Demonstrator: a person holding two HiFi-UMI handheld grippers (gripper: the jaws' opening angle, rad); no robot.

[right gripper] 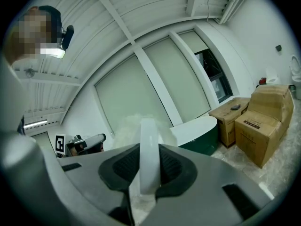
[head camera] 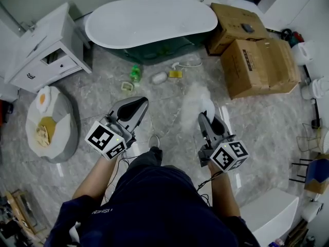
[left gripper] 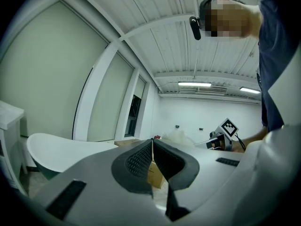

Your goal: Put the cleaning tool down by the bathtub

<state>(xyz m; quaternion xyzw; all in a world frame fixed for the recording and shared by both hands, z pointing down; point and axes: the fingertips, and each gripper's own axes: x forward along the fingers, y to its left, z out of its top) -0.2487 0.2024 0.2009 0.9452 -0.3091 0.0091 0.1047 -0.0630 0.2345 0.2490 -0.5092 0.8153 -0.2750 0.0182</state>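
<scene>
The cleaning tool [head camera: 194, 100], a white handle with a fluffy head, is not yet set down. It hangs well short of the bathtub [head camera: 149, 22], its handle clamped in the right gripper [head camera: 208, 112]. The left gripper [head camera: 135, 106], equally far from the bathtub, is closed on nothing.

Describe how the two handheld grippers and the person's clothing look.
The left gripper and right gripper are matching light grey shells with dark ribbed pads. Each carries a cube of black-and-white square markers at its rear, and thin dark cables trail back from them. The person wears a dark navy short-sleeved top with small white lettering on one sleeve.
</scene>
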